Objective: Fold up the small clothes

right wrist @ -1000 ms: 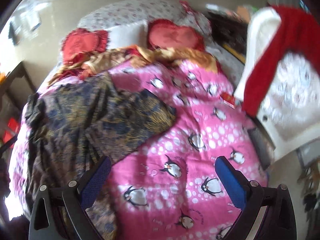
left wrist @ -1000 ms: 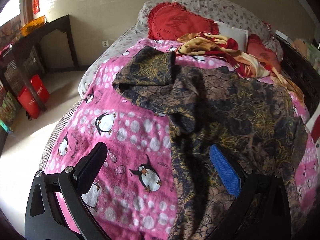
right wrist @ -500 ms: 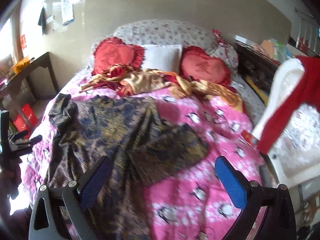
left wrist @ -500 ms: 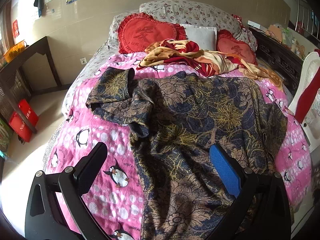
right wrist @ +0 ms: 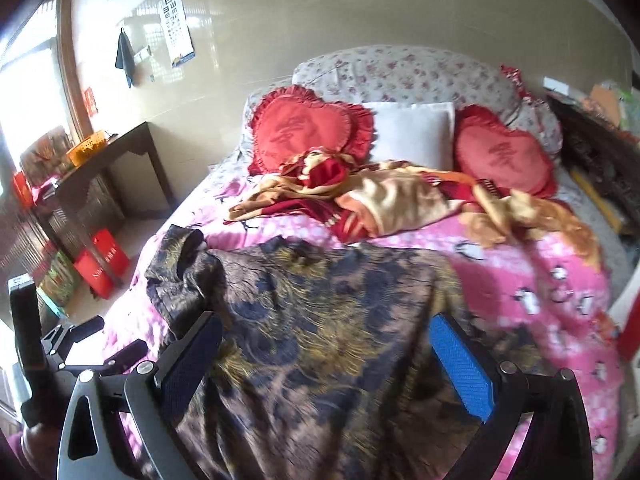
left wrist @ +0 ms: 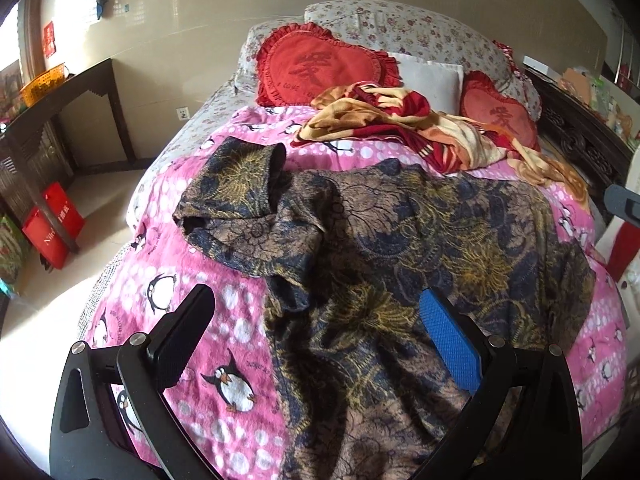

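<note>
From the left wrist view, the left gripper [left wrist: 316, 332] hovers with its jaws spread wide and nothing between them, above the near end of the bed. The landmark here is the pink penguin blanket [left wrist: 192, 304] that covers the bed. A dark floral garment [left wrist: 420, 240], navy with gold and brown pattern, lies spread across the middle and right of that blanket, wrinkled, with one sleeve [left wrist: 236, 184] bunched and folded over toward the blanket's left edge. The gripper's blue pad sits over the garment, its black pad over bare blanket. At the far end of the blanket lies a crumpled red and gold cloth [left wrist: 404, 128], and beyond it two red heart cushions [left wrist: 316, 68] and a white pillow [left wrist: 432, 80]. Left of the blanket, on the floor, stands a red bag [left wrist: 54, 226] beside a dark wooden table [left wrist: 80, 92].

From the right wrist view, which is somewhat blurred, the right gripper [right wrist: 326, 360] is also spread wide and empty, both pads above the garment [right wrist: 320, 312]. The garment covers the near left part of the blanket [right wrist: 560, 280], whose pink surface shows bare to the right. The left gripper [right wrist: 80, 344] appears at the blanket's near left edge, held by a hand partly in view.
</note>
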The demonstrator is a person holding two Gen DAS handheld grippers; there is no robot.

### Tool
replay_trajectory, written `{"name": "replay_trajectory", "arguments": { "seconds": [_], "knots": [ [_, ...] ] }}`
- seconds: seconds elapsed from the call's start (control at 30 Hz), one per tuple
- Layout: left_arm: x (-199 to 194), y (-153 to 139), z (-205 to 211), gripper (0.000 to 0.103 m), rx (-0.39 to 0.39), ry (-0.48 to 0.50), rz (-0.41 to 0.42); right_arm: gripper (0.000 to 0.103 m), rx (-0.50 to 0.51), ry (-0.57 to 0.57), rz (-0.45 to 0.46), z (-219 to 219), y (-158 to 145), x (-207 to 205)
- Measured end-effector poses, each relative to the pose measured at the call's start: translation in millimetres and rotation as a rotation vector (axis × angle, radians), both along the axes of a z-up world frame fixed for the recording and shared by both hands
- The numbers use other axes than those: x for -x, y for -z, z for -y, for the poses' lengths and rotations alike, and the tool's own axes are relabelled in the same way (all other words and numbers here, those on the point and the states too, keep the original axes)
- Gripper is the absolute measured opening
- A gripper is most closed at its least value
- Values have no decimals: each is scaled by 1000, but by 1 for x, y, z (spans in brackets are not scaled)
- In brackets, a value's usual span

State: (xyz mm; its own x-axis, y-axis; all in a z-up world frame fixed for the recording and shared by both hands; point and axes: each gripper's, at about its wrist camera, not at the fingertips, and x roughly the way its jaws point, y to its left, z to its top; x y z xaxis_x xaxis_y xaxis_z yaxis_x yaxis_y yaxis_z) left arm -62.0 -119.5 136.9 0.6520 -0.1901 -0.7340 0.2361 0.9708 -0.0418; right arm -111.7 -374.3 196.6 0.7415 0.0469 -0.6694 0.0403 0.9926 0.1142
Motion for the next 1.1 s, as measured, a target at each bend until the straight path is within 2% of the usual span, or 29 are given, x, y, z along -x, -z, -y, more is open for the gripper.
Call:
{"name": "replay_trajectory", "arguments": {
  "seconds": [0.13, 0.23, 0.5, 0.77, 1.1],
  "knots": [
    [-10, 12, -2, 102, -14, -24, -13, 103, -27, -22, -5, -10, 18, -12],
    [-16, 21, -3, 102, -23, -34, -27, 103, -15, -40, -41, -18, 34, -19],
    [-25, 43, -2, 102, 19, -50, -113, 103, 19, -56, -73, -28, 51, -25],
    [-3, 72, 7, 102, 75, -21, -258, 103, 23, -40, -122, -23, 60, -33],
    [20, 82, 16, 102, 122, 31, -302, 103, 33, -11, -169, -19, 69, -38]
  ]
}}
